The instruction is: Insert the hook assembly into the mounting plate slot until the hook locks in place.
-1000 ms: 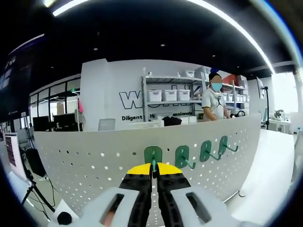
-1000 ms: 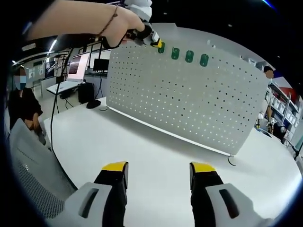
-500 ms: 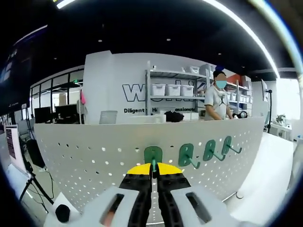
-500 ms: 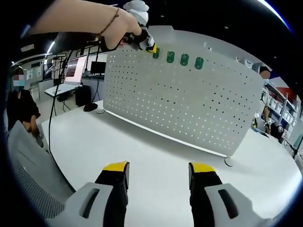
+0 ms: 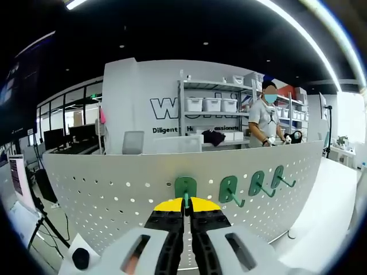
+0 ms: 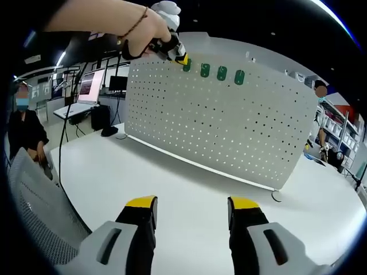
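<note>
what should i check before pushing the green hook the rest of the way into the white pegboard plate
1. Grip on the green plastic hook: ok. The left gripper has its jaws shut on the hook's stem.
2. Hook at the white perforated mounting plate: ok. It sits against the top row of holes, beside three other green hooks.
3. Hook locked in its slot: cannot tell. The jaws hide the joint.
4. Right gripper out of the way: ok. It is open above the white table, well away from the plate.
5. Target objects in view: ok. The right gripper view shows the plate, all four hooks and the left gripper.
</note>
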A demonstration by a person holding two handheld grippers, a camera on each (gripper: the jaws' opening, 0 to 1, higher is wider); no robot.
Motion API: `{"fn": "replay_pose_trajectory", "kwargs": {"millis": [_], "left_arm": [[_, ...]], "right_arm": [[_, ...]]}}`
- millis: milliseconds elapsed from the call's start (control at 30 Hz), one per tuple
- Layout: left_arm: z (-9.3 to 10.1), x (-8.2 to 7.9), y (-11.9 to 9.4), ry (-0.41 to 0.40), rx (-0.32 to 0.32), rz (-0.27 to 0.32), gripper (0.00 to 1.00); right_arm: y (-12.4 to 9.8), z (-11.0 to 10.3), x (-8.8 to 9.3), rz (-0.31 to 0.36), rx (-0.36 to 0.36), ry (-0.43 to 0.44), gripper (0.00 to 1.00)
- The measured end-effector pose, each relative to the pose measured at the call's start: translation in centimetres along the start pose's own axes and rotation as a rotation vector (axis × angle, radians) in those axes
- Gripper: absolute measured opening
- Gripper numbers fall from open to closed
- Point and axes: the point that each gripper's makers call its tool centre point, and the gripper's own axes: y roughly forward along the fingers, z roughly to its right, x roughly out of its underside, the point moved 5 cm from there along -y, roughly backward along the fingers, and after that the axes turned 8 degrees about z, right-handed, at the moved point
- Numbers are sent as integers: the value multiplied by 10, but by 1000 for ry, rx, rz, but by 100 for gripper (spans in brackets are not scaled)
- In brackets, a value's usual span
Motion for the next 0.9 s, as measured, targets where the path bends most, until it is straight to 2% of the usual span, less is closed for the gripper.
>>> {"fn": "replay_pose_trajectory", "kwargs": {"millis": [267, 333, 433, 500, 733, 800, 833, 900], "left_arm": [[1, 2, 0, 2, -7, -15, 2], [0, 1, 0, -23, -14, -19, 2], [0, 0, 2, 15, -7, -26, 2], [0, 1, 1, 1, -12, -25, 2], [4, 2, 4, 27, -8, -26, 2], [2, 6, 6, -12, -12, -54, 2], [2, 7, 7, -60, -17, -53, 2], [2, 7, 8, -31, -20, -49, 2]], "right_arm": [[-1, 0, -2, 12, 1, 7, 47], [-1, 1, -3, 15, 2, 11, 47], [-1, 2, -3, 19, 8, 17, 46], [-2, 3, -4, 24, 13, 20, 46], [-3, 4, -5, 32, 17, 27, 46], [-3, 5, -5, 31, 18, 30, 46], [-3, 5, -5, 31, 19, 31, 46], [-3, 5, -5, 37, 20, 31, 46]]}}
